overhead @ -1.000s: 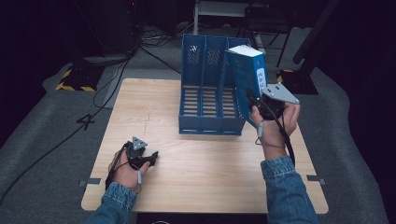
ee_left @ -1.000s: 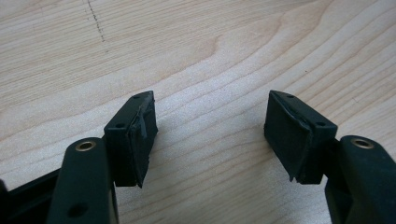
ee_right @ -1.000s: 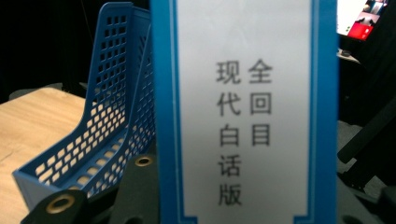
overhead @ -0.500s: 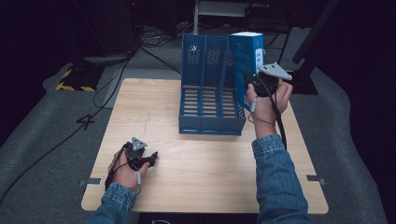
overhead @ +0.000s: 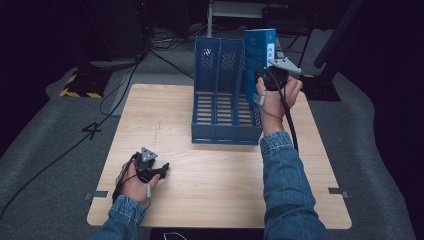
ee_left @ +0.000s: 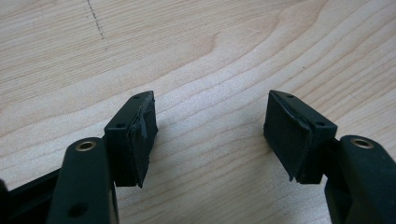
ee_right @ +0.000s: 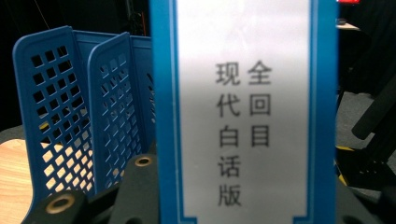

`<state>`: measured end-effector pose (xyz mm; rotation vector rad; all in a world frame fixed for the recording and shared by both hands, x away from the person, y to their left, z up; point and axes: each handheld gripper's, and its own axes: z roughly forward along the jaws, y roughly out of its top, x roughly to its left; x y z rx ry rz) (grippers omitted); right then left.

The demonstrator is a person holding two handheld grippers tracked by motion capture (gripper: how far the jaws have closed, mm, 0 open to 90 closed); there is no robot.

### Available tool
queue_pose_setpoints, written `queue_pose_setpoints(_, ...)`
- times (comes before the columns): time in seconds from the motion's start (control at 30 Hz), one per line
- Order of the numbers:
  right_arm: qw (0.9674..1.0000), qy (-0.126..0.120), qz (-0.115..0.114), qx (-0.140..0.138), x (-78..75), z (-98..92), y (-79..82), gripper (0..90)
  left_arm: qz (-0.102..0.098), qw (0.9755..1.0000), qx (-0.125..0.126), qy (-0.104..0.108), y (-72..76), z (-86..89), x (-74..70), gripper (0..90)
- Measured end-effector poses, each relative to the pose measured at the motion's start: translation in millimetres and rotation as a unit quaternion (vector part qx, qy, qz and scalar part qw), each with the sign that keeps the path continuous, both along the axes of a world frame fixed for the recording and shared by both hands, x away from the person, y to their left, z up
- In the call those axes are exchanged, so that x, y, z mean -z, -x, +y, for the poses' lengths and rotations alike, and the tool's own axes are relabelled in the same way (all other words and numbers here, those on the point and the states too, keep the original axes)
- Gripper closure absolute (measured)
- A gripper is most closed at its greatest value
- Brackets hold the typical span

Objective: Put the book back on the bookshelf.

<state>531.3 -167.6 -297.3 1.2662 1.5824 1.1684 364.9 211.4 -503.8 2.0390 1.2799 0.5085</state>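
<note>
Upper centre of the high view: the right hand-held gripper clamps a blue book upright over the right-hand slot of the blue file rack, not yet lowered in. At lower left, the left hand-held gripper rests open on the bench, holding nothing.

Bright, evenly lit table — dark surroundings, close-up book spine softly blurred

The blue book runs off the top and bottom edges of the right gripper view, its spine lettering soft with blur, and hides the right gripper's fingertips; the file rack's rightmost slot sits behind book and hand.
</note>
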Motion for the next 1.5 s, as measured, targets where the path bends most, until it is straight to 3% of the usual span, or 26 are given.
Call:
queue_pose_setpoints(0.3, 0.9998, -0.018, -0.009, 0.002, 12.8, 2.7, -25.1, 61.8, 0.001, 1.0, 0.003, -0.001, 6.1, -0.2, -0.1, 35.1)
queue_pose_setpoints(0.43, 0.9995, -0.03, -0.001, -0.006, 19.6, 4.2, -32.6, 61.8, 0.001, 1.0, 0.003, 0.002, 5.4, -0.2, 0.1, 35.0)
queue_pose_setpoints(0.8, 0.9995, -0.008, -0.019, -0.024, 39.6, 17.6, -39.2, 61.3, 0.002, 1.0, 0.005, 0.0, 3.9, -2.6, -0.3, 34.9)
queue_pose_setpoints(1.1, 0.9995, 0.028, 0.005, -0.014, 67.7, 27.4, -54.2, 60.4, 0.001, 1.0, 0.004, 0.001, 3.5, -3.4, -0.1, 34.9)
queue_pose_setpoints(1.17, 0.9993, 0.025, 0.022, -0.014, 76.6, 25.9, -59.1, 60.6, 0.001, 1.0, 0.003, 0.001, 3.2, -3.6, -0.2, 34.9)
queue_pose_setpoints(1.4, 0.9998, 0.014, 0.013, -0.007, 93.1, 26.0, -60.2, 60.6, 0.0, 1.0, 0.001, 0.003, 1.7, -5.8, 0.1, 34.8)
queue_pose_setpoints(1.5, 0.9994, 0.022, 0.026, -0.003, 98.6, 26.4, -59.9, 60.5, -0.001, 1.0, 0.0, 0.002, 1.3, -6.7, 0.2, 34.9)
